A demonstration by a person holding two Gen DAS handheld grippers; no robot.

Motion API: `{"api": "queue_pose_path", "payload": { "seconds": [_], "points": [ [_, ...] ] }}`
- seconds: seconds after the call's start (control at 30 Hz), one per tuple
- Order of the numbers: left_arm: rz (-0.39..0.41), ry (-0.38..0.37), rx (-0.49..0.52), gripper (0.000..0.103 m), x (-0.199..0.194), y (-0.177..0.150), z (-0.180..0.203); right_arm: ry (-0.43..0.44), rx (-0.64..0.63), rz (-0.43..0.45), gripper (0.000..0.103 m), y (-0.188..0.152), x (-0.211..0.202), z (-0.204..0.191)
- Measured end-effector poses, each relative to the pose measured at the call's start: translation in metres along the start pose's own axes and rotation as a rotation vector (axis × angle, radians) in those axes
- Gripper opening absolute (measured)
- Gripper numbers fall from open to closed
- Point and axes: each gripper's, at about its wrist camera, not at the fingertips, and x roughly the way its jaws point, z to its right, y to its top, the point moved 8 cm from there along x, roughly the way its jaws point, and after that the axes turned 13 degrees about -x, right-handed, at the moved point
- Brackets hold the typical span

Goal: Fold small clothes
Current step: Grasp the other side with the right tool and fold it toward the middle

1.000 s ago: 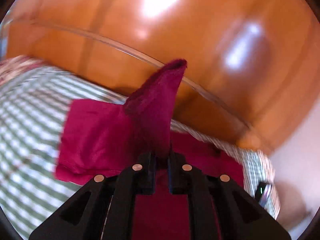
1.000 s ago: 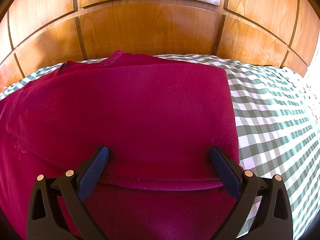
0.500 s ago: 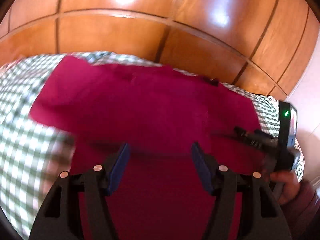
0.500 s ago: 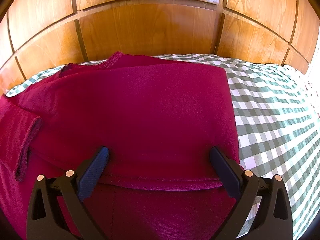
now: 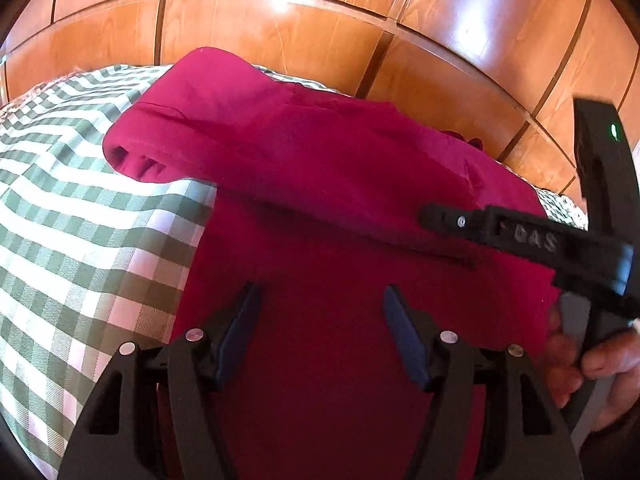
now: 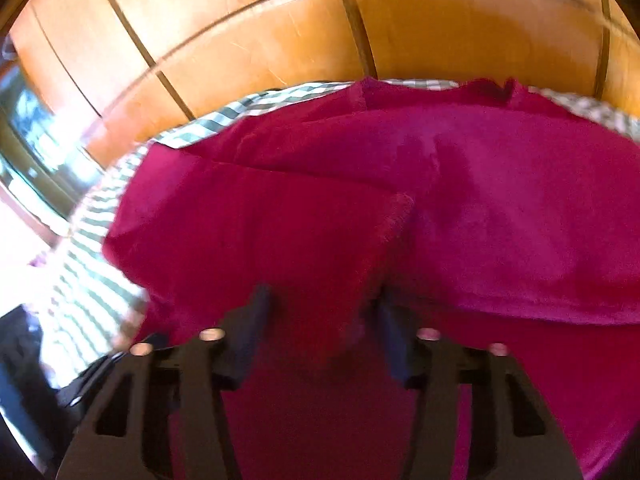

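Note:
A dark red garment point(image 5: 340, 168) lies on a green-and-white checked cloth point(image 5: 80, 220), with its left and right sides folded inward. My left gripper point(image 5: 320, 300) hovers open and empty over the garment's near part. My right gripper point(image 5: 500, 224) reaches in from the right, low over the folded right flap. In the right wrist view the garment point(image 6: 480, 208) fills the middle, and the right gripper point(image 6: 322, 300) is open with the hemmed edge of a folded flap point(image 6: 384, 240) just ahead of its fingers; the view is blurred.
A glossy wooden panelled wall point(image 5: 300, 32) rises right behind the checked surface. A hand point(image 5: 592, 356) holds the right gripper's handle at the far right. A bright window point(image 6: 28, 120) is at the left in the right wrist view.
My left gripper let go of the raised flap, opened and pulled back; the flap now lies folded on the garment. My right gripper swung left and its jaws narrowed.

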Motion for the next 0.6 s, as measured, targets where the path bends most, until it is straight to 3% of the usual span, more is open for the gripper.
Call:
{"api": "queue_pose_path", "payload": {
  "seconds": [0.03, 0.17, 0.33, 0.47, 0.6],
  "points": [
    [0.000, -0.003, -0.002, 0.065, 0.000, 0.000, 0.000, 0.002, -0.011, 0.013, 0.007, 0.005, -0.007, -0.003],
    [-0.001, -0.009, -0.003, 0.067, -0.001, -0.002, -0.001, -0.094, -0.140, 0.159, 0.006, 0.043, -0.064, -0.008],
    [-0.001, -0.005, 0.000, 0.067, -0.001, -0.004, 0.001, -0.258, -0.180, 0.294, 0.006, 0.077, -0.129, 0.029],
    [-0.001, 0.003, 0.008, 0.068, 0.000, -0.004, 0.004, -0.346, -0.115, 0.282, 0.003, 0.069, -0.142, 0.077],
    [-0.002, 0.008, 0.012, 0.069, 0.000, -0.005, 0.005, -0.398, 0.022, 0.213, 0.003, 0.038, -0.132, 0.134]
  ]
}}
